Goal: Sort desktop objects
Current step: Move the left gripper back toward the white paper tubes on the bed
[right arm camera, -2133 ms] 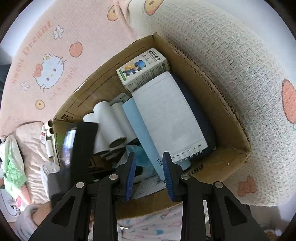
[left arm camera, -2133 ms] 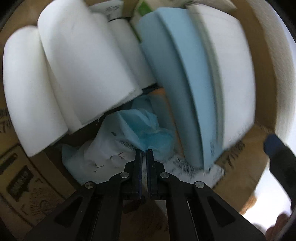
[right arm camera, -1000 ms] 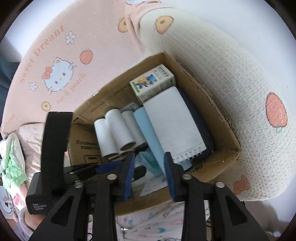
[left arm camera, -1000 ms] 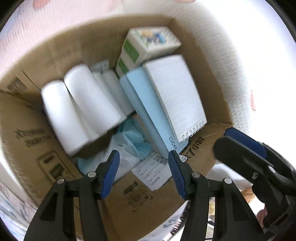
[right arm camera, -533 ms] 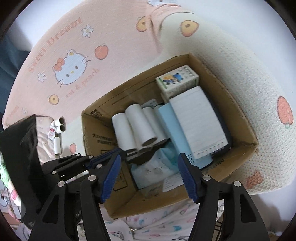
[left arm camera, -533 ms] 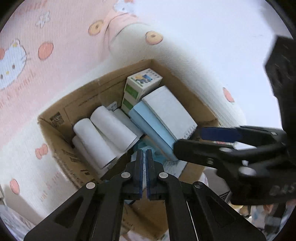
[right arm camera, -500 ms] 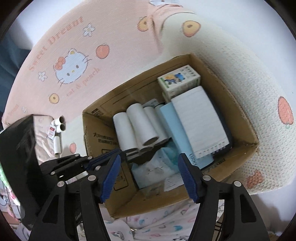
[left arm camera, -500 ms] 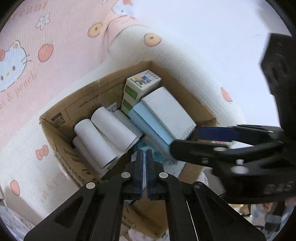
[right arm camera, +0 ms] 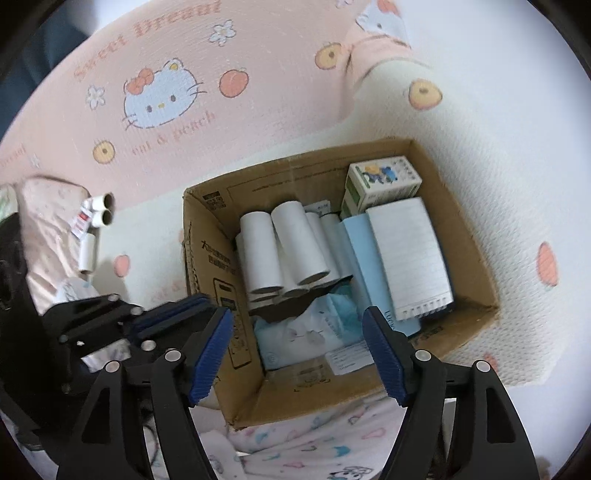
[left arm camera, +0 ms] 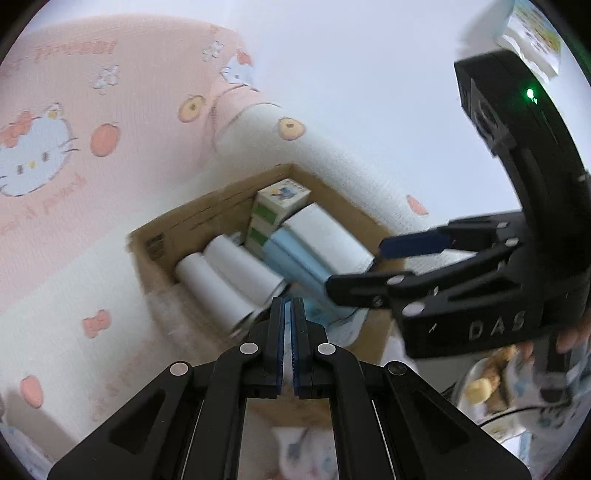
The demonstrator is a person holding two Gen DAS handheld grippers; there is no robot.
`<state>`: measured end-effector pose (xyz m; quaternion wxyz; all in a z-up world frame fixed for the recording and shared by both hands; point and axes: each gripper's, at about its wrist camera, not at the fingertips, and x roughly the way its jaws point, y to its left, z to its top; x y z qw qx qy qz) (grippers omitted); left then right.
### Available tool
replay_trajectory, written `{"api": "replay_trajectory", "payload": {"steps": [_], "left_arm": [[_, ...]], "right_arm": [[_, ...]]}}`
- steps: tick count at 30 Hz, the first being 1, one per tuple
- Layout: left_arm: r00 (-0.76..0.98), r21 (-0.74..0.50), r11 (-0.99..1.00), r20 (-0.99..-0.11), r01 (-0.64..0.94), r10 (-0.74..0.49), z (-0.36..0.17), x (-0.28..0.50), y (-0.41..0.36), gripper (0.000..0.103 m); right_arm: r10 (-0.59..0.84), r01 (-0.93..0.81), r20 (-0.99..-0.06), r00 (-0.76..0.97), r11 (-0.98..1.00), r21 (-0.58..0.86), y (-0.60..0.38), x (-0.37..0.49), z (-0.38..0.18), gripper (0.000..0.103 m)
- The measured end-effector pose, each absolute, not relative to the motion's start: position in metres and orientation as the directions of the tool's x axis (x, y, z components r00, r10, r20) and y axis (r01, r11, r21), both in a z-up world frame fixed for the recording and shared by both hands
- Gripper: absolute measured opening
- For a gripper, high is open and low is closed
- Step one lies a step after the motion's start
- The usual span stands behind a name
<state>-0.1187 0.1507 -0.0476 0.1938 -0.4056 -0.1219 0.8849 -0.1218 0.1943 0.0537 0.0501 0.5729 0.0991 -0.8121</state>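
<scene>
An open cardboard box (right arm camera: 207, 236) lies on the bedding. It holds several white paper rolls (right arm camera: 295, 240), a lined notebook (right arm camera: 410, 254), a light blue book (right arm camera: 360, 251), a green and white carton (right arm camera: 384, 181) and a blue mask pack (right arm camera: 295, 339). My right gripper (right arm camera: 297, 325) hovers above the box's near side, its jaws opening, with nothing between them. My left gripper (left arm camera: 287, 306) is shut and empty, held back from the box (left arm camera: 155, 243) and above it. The left wrist view shows the right gripper (left arm camera: 356, 266) over the box's right end.
The box rests on a cream peach-print blanket (right arm camera: 498, 155), with a pink cat-print blanket (right arm camera: 159, 96) behind it. Loose white rolls (right arm camera: 96, 210) lie to the box's left. A hand (left arm camera: 569, 332) holds the right gripper. A small printed box (left arm camera: 532, 33) shows at top right.
My left gripper has shut with nothing in it and pulled back up out of the box. My right gripper's jaws have spread wide while it drifted sideways above the box.
</scene>
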Motion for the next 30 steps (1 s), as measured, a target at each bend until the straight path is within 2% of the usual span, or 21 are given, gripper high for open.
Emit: {"api": "replay_trajectory", "payload": {"steps": [5, 10, 15, 20, 24, 30], "left_arm": [[-0.603, -0.432, -0.883, -0.660, -0.183, 0.448, -0.060, -0.100, 0.121, 0.003], [-0.652, -0.431, -0.892, -0.639, -0.136, 0.408, -0.064, -0.084, 0.085, 0.003], [-0.701, -0.433, -0.901, -0.638, -0.017, 0.320, -0.066, -0.073, 0.035, 0.003], [-0.742, -0.446, -0.889, -0.629, 0.099, 0.233, -0.068, -0.057, -0.020, 0.003], [-0.757, -0.506, -0.835, -0.626, 0.215, 0.185, -0.083, -0.038, -0.068, 0.003], [-0.732, -0.460, -0.799, -0.680, 0.387, 0.037, -0.104, -0.020, -0.124, 0.003]], "right_arm": [[0.011, 0.252, -0.939, -0.344, -0.962, -0.104, 0.171, -0.108, 0.044, 0.072], [-0.015, 0.268, -0.919, -0.394, -0.958, -0.100, 0.144, -0.096, 0.030, 0.072], [-0.065, 0.252, -0.886, -0.458, -0.966, -0.059, 0.110, -0.104, 0.023, 0.072], [-0.132, 0.319, -0.845, -0.519, -0.947, -0.047, 0.072, -0.105, 0.015, 0.072], [-0.178, 0.370, -0.838, -0.516, -0.928, -0.031, 0.049, -0.105, -0.003, 0.072], [-0.308, 0.461, -0.817, -0.487, -0.885, 0.058, 0.019, -0.104, -0.037, 0.072]]}}
